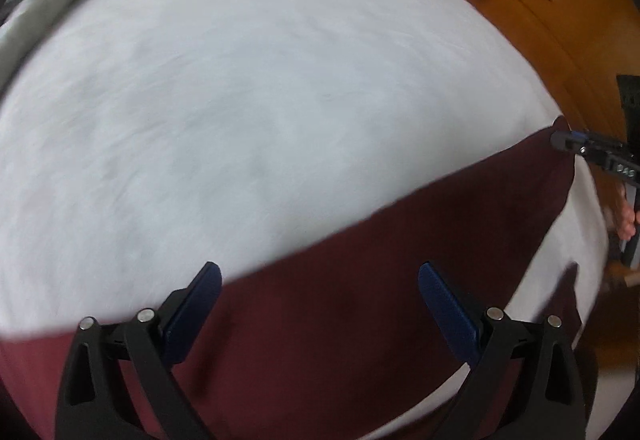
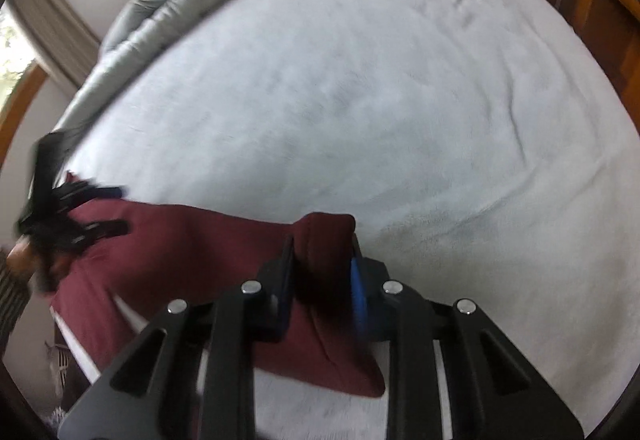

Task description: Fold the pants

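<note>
The maroon pants are lying on the white bed cover, near the edge of the bed that is closest to the cameras, spread out in a long band. The left gripper is hovering over the pants with its blue fingers standing wide apart, and nothing is pressed between them. The right gripper is pinching one end of the pants: its fingers are narrow and a bunched fold of maroon cloth is sitting between them, rising a little above the fingertips. In the right wrist view the left gripper is appearing blurred at the other end of the cloth. A grey duvet is lying crumpled along the far side of the bed.
</note>
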`<action>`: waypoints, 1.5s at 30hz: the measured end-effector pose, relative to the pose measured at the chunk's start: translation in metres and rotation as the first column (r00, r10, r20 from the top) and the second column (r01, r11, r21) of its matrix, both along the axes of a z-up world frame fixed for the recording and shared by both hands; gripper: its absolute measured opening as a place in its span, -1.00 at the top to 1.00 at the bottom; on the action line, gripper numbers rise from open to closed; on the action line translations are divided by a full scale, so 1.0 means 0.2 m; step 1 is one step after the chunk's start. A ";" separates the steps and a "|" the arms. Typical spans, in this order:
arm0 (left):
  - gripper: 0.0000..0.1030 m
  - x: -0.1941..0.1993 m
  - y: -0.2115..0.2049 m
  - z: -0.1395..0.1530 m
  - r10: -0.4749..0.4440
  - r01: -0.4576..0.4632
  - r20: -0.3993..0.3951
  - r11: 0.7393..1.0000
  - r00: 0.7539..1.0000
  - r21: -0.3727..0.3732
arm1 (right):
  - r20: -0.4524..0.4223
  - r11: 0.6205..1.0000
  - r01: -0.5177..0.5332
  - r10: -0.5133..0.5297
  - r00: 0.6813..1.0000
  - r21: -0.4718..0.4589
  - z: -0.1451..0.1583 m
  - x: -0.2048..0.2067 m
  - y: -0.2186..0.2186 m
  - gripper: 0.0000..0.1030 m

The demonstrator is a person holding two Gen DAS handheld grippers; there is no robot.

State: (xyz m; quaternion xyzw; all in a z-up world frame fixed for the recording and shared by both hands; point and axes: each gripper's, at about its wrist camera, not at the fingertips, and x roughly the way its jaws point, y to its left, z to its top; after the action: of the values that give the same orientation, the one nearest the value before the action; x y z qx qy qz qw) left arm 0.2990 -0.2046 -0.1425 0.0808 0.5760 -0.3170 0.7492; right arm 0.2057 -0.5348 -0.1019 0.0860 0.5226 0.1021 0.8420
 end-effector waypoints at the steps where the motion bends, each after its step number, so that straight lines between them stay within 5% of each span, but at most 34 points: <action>1: -0.93 0.03 -0.03 -0.01 -0.037 0.036 -0.012 0.999 0.999 -0.015 | 0.016 1.000 -0.010 0.009 1.000 0.022 0.04 -0.01 -0.01 0.56; 5: -0.93 0.11 -0.13 0.00 -0.159 0.147 -0.090 0.982 0.983 -0.120 | 0.069 0.997 -0.037 0.033 0.997 0.070 0.16 -0.05 0.01 0.56; 9: -0.93 0.14 -0.24 -0.02 -0.283 0.239 -0.205 0.947 0.937 -0.215 | 0.102 0.994 -0.062 0.052 0.993 0.093 0.25 -0.08 0.00 0.56; 15: -0.87 0.16 -0.31 -0.10 -0.283 0.238 -0.294 0.955 0.913 -0.177 | 0.123 0.992 -0.070 0.057 0.991 0.106 0.28 -0.10 0.01 0.56; 16: -0.79 0.16 -0.30 -0.12 -0.270 0.226 -0.314 0.959 0.910 -0.170 | 0.126 0.992 -0.066 0.052 0.991 0.112 0.29 -0.11 0.01 0.56; 19: 0.14 0.11 -0.25 -0.14 -0.257 0.226 -0.333 0.966 0.907 -0.128 | 0.137 0.989 -0.055 0.036 0.990 0.137 0.30 -0.12 0.00 0.56; 20: 0.46 0.08 -0.24 -0.13 -0.267 0.240 -0.312 0.963 0.912 -0.121 | 0.138 0.989 -0.049 0.029 0.990 0.143 0.30 -0.12 0.00 0.56; 21: 0.56 0.05 -0.22 -0.12 -0.271 0.250 -0.277 0.962 0.922 -0.111 | 0.136 0.988 -0.045 0.026 0.990 0.146 0.30 -0.12 0.00 0.56; 26: 0.69 -0.21 -0.18 0.16 -0.197 0.196 0.000 0.979 0.980 -0.060 | 0.154 0.985 -0.004 -0.023 0.988 0.171 0.32 -0.22 -0.01 0.56; 32: 0.69 -0.79 -0.21 0.36 -0.216 0.201 0.251 0.976 0.944 0.083 | 0.169 0.982 0.028 -0.060 0.984 0.186 0.30 -0.49 -0.02 0.55; 40: 0.69 -1.26 -0.19 0.18 -0.290 0.248 0.236 0.949 0.927 0.194 | 0.071 0.990 0.056 -0.065 0.995 0.127 0.10 -0.93 0.06 0.52; 43: 0.69 -1.35 -0.17 0.07 -0.296 0.243 0.206 0.938 0.933 0.245 | 0.014 0.995 0.053 -0.054 0.998 0.080 0.01 -1.05 0.11 0.34; 45: 0.69 -1.40 -0.17 0.00 -0.288 0.232 0.201 0.937 0.936 0.262 | -0.030 0.997 0.070 -0.069 0.997 0.040 -0.02 -1.11 0.14 0.00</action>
State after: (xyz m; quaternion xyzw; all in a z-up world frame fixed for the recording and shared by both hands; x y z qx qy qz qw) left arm 0.0198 -0.2382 -0.1434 0.2817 0.5001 -0.3319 0.7486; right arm -0.0166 -0.5076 -0.1062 0.1227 0.5291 0.0822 0.8356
